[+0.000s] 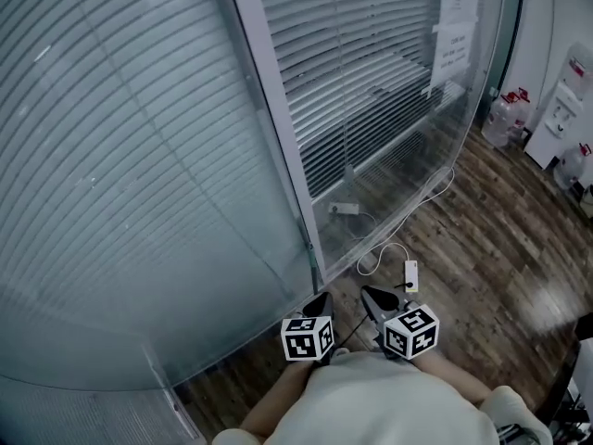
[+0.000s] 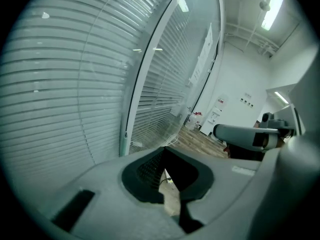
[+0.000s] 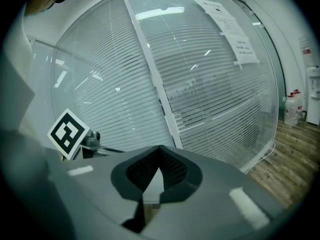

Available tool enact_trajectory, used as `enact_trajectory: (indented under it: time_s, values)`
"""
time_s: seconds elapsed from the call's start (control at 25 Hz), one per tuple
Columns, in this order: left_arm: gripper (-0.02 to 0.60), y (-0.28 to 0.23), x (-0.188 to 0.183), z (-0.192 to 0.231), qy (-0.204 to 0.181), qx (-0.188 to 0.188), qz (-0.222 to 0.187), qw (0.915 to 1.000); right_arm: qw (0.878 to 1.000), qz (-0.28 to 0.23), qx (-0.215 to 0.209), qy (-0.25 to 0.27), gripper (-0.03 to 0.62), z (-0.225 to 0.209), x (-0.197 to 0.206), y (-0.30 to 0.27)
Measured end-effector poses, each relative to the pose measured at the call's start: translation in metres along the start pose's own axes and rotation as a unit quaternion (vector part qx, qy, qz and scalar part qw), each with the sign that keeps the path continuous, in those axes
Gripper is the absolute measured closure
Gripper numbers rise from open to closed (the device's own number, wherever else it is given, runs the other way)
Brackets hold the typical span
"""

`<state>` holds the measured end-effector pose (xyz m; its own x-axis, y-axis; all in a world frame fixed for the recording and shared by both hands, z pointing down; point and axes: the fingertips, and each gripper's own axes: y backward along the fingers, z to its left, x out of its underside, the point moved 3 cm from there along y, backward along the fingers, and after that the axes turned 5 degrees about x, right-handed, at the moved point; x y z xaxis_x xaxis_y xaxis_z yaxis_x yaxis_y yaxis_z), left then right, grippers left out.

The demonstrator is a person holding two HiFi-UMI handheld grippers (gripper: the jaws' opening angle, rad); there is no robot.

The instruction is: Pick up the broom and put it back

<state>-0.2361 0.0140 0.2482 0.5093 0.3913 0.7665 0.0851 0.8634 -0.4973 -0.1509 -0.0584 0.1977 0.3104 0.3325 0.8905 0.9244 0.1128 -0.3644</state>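
Both grippers are held low and close to the person's body, side by side, pointing at the glass partition (image 1: 139,156) with slatted blinds behind it. Left gripper (image 1: 321,301): jaws closed tip to tip, nothing between them, confirmed in the left gripper view (image 2: 163,151). Right gripper (image 1: 377,298): jaws also closed and empty in the right gripper view (image 3: 159,149). The two sit just beside each other, apart. The left gripper's marker cube (image 3: 67,132) shows at the left of the right gripper view.

The broom is in none of the three views, so its place cannot be told.

A white frame post (image 1: 278,128) splits the glass panels. Dark wood floor (image 1: 482,239) runs to the right. A white cable (image 1: 384,248) lies looped on the floor by the glass, with a white plug (image 1: 410,272) near the gripper tips. Paper notices (image 1: 456,26) are stuck on the glass. Water bottles (image 1: 505,114) stand at the far right beside a white dispenser (image 1: 561,109).
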Motion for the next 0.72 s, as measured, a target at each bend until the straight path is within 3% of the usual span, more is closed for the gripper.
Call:
enact_trajectory:
  time_s: [0.2, 0.72]
  values:
    - [0.577, -0.0071, -0.0025, 0.0039, -0.006, 0.005, 0.003, 1.0000, 1.000, 0.010, -0.019, 0.022, 0.589, 0.0082, 0.0021, -0.0109]
    - [0.577, -0.0081, -0.0046, -0.0031, -0.022, 0.018, 0.006, 0.9996, 1.000, 0.020, -0.014, 0.011, 0.588, 0.0050, 0.0071, -0.0117]
